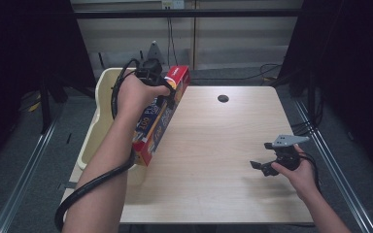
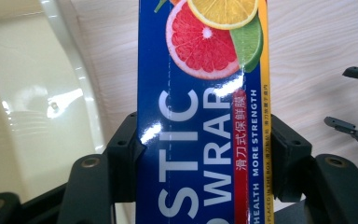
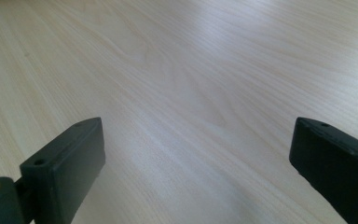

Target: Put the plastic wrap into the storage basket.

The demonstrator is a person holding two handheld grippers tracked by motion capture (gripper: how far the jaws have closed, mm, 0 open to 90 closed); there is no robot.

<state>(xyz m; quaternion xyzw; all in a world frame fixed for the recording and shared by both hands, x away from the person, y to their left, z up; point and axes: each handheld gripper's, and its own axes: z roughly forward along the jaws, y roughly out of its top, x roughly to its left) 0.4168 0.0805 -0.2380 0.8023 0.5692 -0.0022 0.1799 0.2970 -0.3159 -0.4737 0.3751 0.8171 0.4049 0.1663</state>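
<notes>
A long blue and red plastic wrap box with citrus pictures hangs tilted over the table's left edge, its far end higher. My left gripper is shut on it near the upper end. In the left gripper view the two black pads press on both long sides of the box. My right gripper rests low over the right part of the wooden table, pointing left. Its jaws stand wide apart over bare wood with nothing between them.
A cream plastic bin stands against the table's left edge, beside and partly under the box. A dark round hole lies near the table's far edge. Metal rails run along the floor on both sides.
</notes>
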